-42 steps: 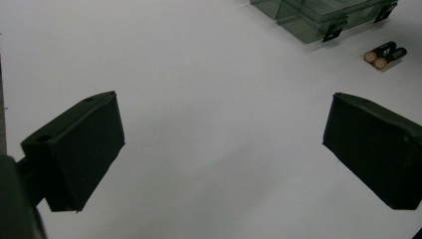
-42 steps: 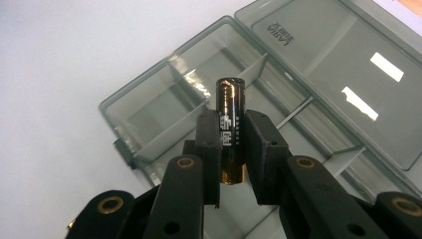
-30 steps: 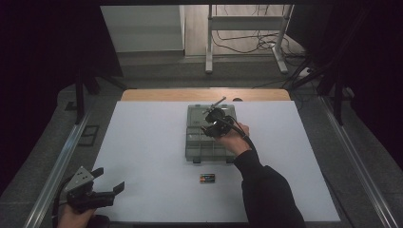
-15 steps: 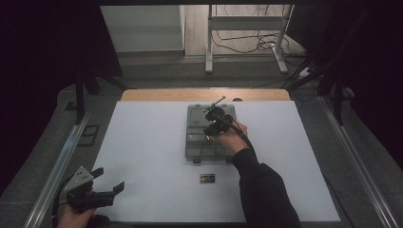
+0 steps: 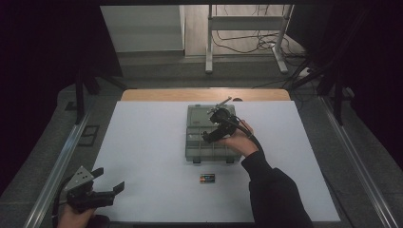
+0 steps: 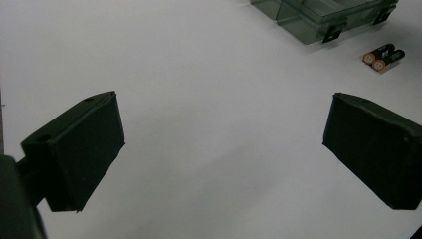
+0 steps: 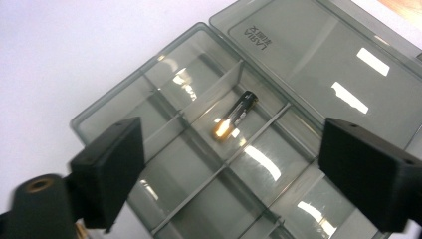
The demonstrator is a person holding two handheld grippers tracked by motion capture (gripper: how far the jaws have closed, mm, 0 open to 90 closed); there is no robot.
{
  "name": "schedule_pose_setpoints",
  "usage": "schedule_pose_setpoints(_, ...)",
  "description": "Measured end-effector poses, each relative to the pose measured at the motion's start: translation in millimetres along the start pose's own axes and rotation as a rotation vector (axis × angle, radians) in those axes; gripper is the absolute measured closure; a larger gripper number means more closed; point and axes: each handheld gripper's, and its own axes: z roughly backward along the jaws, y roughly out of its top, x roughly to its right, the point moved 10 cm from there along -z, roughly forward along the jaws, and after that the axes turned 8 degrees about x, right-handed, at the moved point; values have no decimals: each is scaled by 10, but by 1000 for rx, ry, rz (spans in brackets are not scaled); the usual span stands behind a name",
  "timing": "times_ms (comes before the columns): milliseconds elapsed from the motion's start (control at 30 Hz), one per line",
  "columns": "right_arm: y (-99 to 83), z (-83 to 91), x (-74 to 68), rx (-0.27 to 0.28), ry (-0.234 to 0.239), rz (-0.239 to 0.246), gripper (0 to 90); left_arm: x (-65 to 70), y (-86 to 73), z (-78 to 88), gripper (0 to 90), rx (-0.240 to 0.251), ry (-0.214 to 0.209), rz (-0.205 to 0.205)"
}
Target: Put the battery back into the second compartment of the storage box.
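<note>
A clear grey compartment box lies open mid-table, its lid folded back. One battery rests in a middle compartment. My right gripper hovers over that compartment, pointing down into the box. Its jaws have just been opening and stand wide, with nothing gripped between them. Two more batteries lie side by side on the white table in front of the box, also seen as a pair in the left gripper view. My left gripper rests open at the near left corner, empty.
The white tabletop has a wooden strip along its far edge. Metal rails run down both sides. A stand with cables is on the floor beyond the table. The box's front latches face the left gripper.
The right hand has shifted a little over the box. The left gripper has kept its place.
</note>
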Motion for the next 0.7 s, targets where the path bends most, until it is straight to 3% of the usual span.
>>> schedule_pose_setpoints(167,-46,80,-56,27,17,29,0,-2,-1,-1,32,-1,1,2)
schedule_pose_setpoints(267,-92,104,-85,12,8,56,0,-2,-1,-2,32,-1,1,2)
schedule_pose_setpoints(467,-180,161,-189,14,12,60,0,-4,-1,-2,32,-3,2,4)
schedule_pose_setpoints(700,-338,211,-299,-52,17,46,1,-5,-2,-3,32,-4,3,5)
